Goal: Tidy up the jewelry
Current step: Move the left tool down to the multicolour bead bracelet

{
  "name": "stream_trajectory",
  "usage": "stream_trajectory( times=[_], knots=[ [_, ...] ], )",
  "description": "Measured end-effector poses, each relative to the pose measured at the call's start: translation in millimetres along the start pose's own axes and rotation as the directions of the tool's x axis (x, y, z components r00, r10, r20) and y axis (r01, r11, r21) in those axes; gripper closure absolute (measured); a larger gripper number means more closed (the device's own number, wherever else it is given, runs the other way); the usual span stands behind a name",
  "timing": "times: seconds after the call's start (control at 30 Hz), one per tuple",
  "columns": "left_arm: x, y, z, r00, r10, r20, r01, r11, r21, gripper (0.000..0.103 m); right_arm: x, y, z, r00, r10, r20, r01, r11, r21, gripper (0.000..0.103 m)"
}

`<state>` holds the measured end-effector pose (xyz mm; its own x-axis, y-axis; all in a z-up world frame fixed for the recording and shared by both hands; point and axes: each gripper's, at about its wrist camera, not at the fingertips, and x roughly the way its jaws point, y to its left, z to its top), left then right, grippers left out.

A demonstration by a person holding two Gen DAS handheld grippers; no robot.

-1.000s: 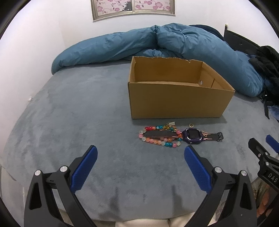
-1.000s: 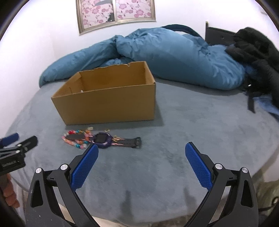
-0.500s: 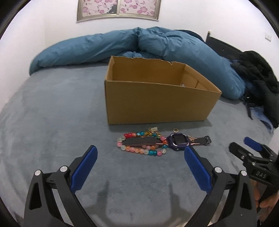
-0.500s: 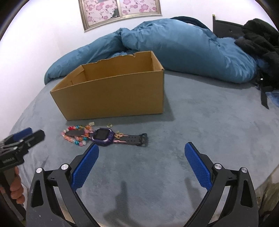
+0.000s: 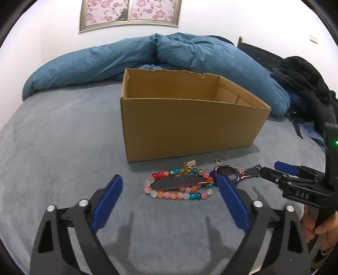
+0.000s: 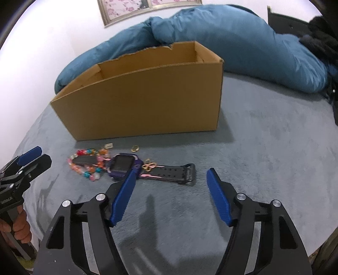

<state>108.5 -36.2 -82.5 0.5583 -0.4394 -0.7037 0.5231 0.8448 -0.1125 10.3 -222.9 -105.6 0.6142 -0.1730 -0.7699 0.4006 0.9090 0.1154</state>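
Grey bedding [image 5: 63,148] carried a cardboard box [image 5: 186,131] mid-bed. Before its near wall lay a purple watch [image 6: 124,165], its strap through a bead bracelet [image 5: 179,186]. Left gripper [image 5: 169,188] and right gripper [image 6: 171,182] were closing, pinching nothing.

A rumpled blue duvet [image 5: 190,55] lies on the grey bed [image 5: 52,143] beneath a framed pink blossom picture [image 5: 130,14], beside black clothing [image 5: 304,78].

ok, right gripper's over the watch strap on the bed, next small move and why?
Probably ease the right gripper down over the watch strap. Its jaws are closing with nothing between the pads yet, the strap's buckle end lies just ahead between the fingertips, and the cardboard box stands open behind.
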Motion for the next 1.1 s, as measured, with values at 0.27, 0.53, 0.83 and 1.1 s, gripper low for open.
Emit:
stream_trajectory(
  times=[0.27,0.53,0.83,1.1],
  knots=[
    [26.7,2.1,4.5,0.998,-0.049,-0.048,0.050,0.999,0.003,0.041,16.5,-7.7,1.5,0.999,-0.021,-0.027,0.022,1.000,0.013,0.042],
    [51.9,9.6,-2.2,0.989,-0.051,-0.138,0.048,0.999,-0.021,0.044,34.1,-8.9,1.3,0.998,-0.013,-0.061,0.014,1.000,0.020,0.051],
    [42.9,23.5,0.8,0.995,-0.005,-0.097,0.003,1.000,-0.024,0.044,25.9,-5.1,5.9,1.000,-0.017,-0.020,0.017,1.000,0.001,0.054],
    [49.8,40.6,2.8,0.989,0.041,-0.141,-0.043,0.999,-0.011,0.068,28.7,52.7,16.4,0.988,0.150,-0.016,-0.151,0.982,-0.116,0.071]
  ],
)
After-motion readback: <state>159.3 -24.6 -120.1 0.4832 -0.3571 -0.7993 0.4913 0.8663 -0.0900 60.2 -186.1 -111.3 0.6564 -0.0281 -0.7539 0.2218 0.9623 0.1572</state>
